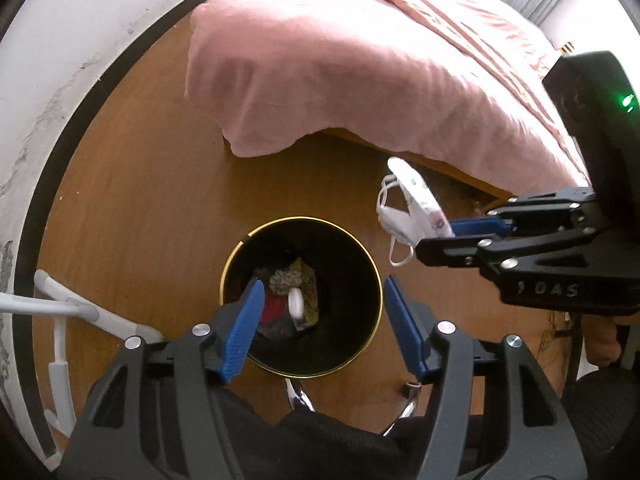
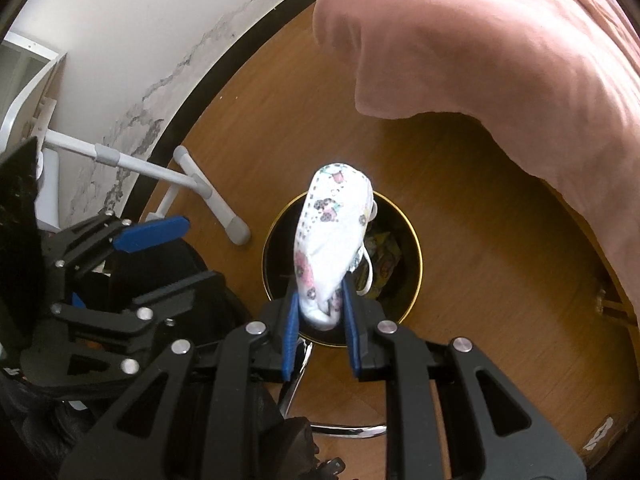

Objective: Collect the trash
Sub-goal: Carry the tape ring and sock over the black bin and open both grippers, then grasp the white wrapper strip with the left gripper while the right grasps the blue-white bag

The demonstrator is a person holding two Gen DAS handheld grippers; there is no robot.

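Over by the wall, a white stand [image 2: 168, 176] is seen on the wooden floor [image 1: 160, 168]. The left claw [image 1: 322, 320] is held released over the black bin [image 1: 301, 298], nothing between its blue pads. Inside the bin, wrappers and a small white object can be made out, though the rest is lost in shadow. The right claw [image 2: 320, 320] is clenched on a patterned face mask [image 2: 328, 240], held above the bin's rim. The mask looks light, soft and floppy; its folded end is best pinched, loops left dangling. The pink bedcover [image 1: 360, 60] hides the floor beneath.
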